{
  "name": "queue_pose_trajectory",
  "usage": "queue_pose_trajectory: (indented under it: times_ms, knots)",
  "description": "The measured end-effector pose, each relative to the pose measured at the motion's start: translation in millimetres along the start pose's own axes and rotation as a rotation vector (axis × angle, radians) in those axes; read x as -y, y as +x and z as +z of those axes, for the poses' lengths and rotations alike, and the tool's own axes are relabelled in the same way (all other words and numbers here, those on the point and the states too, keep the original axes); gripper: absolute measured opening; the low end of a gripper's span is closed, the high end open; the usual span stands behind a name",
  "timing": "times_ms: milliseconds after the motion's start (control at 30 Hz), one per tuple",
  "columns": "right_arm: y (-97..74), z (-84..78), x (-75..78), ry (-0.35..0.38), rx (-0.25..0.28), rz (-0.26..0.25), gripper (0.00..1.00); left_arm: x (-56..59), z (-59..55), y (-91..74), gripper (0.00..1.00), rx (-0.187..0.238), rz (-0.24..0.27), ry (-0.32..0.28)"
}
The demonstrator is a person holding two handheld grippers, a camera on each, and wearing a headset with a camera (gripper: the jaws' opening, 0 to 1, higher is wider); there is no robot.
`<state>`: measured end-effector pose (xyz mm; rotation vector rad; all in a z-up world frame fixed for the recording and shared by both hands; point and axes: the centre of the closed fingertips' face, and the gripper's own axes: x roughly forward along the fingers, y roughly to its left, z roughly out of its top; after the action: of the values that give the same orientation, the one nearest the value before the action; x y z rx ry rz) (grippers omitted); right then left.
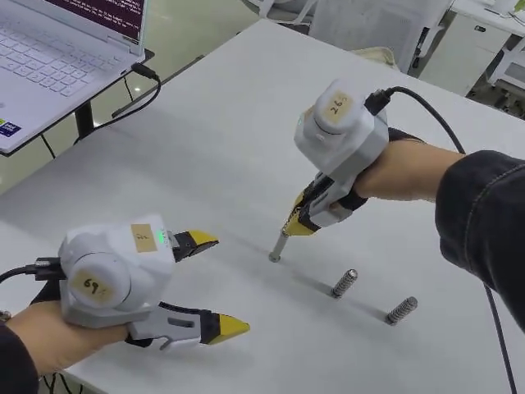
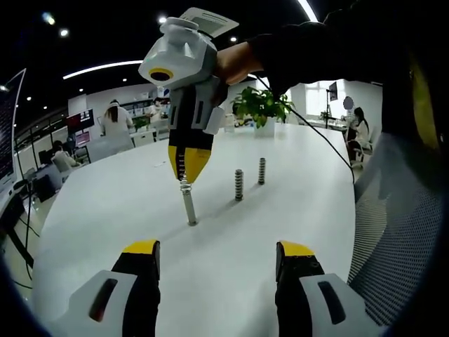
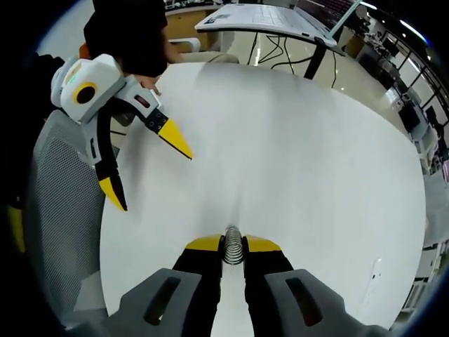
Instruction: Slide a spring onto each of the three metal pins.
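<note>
The right gripper (image 1: 294,228) is pinched shut on a small coiled metal spring (image 2: 185,182). It grips the spring high on the coil, so the lower turns hang free below the yellow jaw tips. The spring is held over the bare metal pin (image 1: 279,246), which stands upright on the white worktop (image 1: 205,148). In the left gripper view the spring's lower end sits right at the pin's top, though I cannot tell whether it has started over the tip. Keeping the coil roughly in line with the shaft is presumably what lets it slide down rather than snag.

The second pin (image 1: 344,283) and the third pin (image 1: 402,310) stand in a row with the bare one, off toward the person's right. Each wears a spring along its length, so this looks like the last of the three.

The left gripper (image 1: 225,283) hangs low over the near side of the worktop, well apart from the pins. Its jaws are spread wide and hold nothing. It seems parked out of the way, since the pin stands by itself and needs no steadying, yet it points at the work. An open silver laptop (image 1: 49,57) sits beyond the worktop's far left corner, clear of the job.
</note>
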<state>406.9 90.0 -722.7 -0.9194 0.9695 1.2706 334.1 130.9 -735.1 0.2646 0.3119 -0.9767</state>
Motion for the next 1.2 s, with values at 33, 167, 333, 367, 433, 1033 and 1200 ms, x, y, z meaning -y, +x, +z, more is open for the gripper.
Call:
queue_pose_trajectory:
  times_ms: [33, 167, 333, 367, 433, 1033, 1200]
  knots:
    - [0.4, -0.2, 0.6, 0.000, -0.001, 0.000, 0.08, -0.1, -0.1, 0.0, 0.63, -0.001, 0.000, 0.001]
    - [2.2, -1.6, 1.8, 0.000, -0.005, 0.003, 0.08, 0.0, 0.1, 0.5, 0.62, 0.000, -0.003, 0.000]
    - [4.4, -3.7, 1.6, 0.001, -0.010, 0.008, 0.08, 0.5, -0.9, 0.7, 0.61, -0.004, -0.004, -0.001]
    - [4.8, -3.7, 1.8, 0.001, -0.009, 0.008, 0.08, 0.7, -0.9, 0.6, 0.61, -0.004, -0.005, -0.002]
    - [6.0, -4.4, 1.7, 0.003, -0.010, 0.009, 0.08, 0.8, -0.7, 0.6, 0.61, -0.005, -0.005, -0.001]
    - [30.4, -16.2, -7.3, 0.030, -0.040, 0.048, 0.08, 2.1, -1.4, 1.2, 0.59, -0.011, -0.010, -0.005]
    - [37.8, -18.6, -10.4, 0.019, -0.053, 0.060, 0.08, 2.9, -0.6, 1.8, 0.59, -0.010, -0.013, -0.002]
